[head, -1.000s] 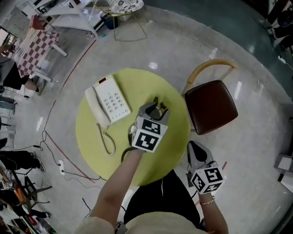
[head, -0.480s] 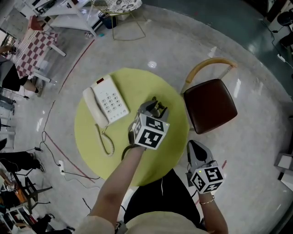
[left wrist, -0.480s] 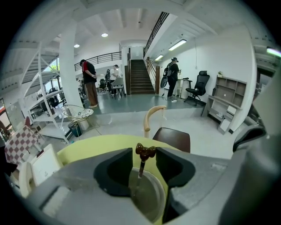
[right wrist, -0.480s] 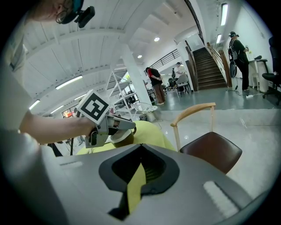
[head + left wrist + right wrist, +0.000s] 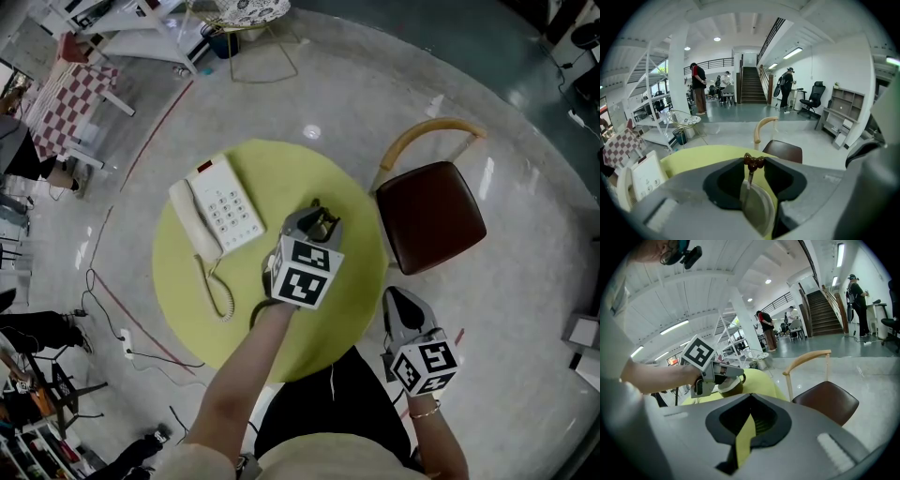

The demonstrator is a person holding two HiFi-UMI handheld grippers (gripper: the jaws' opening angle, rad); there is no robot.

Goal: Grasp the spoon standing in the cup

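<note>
On the yellow-green round table (image 5: 272,169) stands a cup (image 5: 759,211), mostly hidden under my left gripper (image 5: 319,220) in the head view. A spoon (image 5: 753,162) with a brown lobed top stands upright in it. In the left gripper view my left gripper (image 5: 753,165) straddles that top, its jaws closing, one tip close on each side. I see no clear pressing on the spoon. My right gripper (image 5: 395,296) hangs off the table's near right edge, beside the person's lap. In its own view the right gripper (image 5: 750,397) has its tips together and holds nothing.
A white desk phone (image 5: 220,206) with a coiled cord lies on the table's left side. A brown chair with a curved wooden back (image 5: 431,216) stands right of the table. Cables run over the floor at the left. People stand far off near a staircase.
The left gripper stays over the cup and has barely shifted. The right gripper has not moved.
</note>
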